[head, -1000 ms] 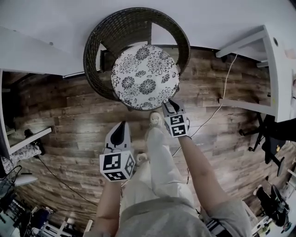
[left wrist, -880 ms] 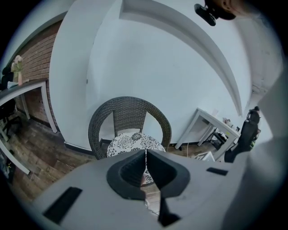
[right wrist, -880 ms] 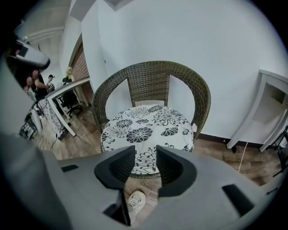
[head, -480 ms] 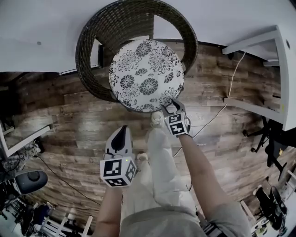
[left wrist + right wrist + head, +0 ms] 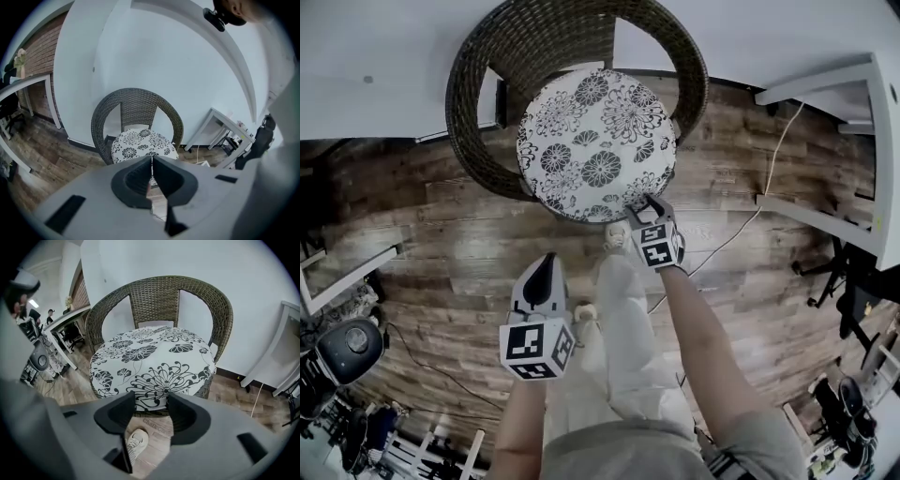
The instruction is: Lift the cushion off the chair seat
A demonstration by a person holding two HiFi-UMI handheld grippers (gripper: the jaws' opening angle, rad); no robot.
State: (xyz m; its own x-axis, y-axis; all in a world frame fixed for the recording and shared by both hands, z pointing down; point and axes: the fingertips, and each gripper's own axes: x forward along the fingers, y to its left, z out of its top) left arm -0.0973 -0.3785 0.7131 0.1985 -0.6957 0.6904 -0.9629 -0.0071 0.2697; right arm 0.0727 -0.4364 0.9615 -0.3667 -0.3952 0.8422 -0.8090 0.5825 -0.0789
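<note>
A round white cushion (image 5: 595, 145) with black flower print lies flat on the seat of a dark wicker chair (image 5: 478, 103). My right gripper (image 5: 647, 204) is at the cushion's near right edge. In the right gripper view its jaws stand wide open (image 5: 151, 406), the cushion (image 5: 154, 357) rim just beyond the tips, nothing pressed. My left gripper (image 5: 546, 265) hangs lower over the floor, apart from the chair. Its jaws are shut (image 5: 151, 176) and hold nothing, and they point at the cushion (image 5: 143, 144).
The chair stands against a white wall. A white desk frame (image 5: 834, 89) is at the right with a cable (image 5: 741, 225) trailing across the wood floor. The person's shoe (image 5: 616, 239) is just in front of the chair. A dark round device (image 5: 352, 347) sits far left.
The right gripper has come down and closer to the cushion's near edge. The left gripper has sunk a little. The cushion has not moved.
</note>
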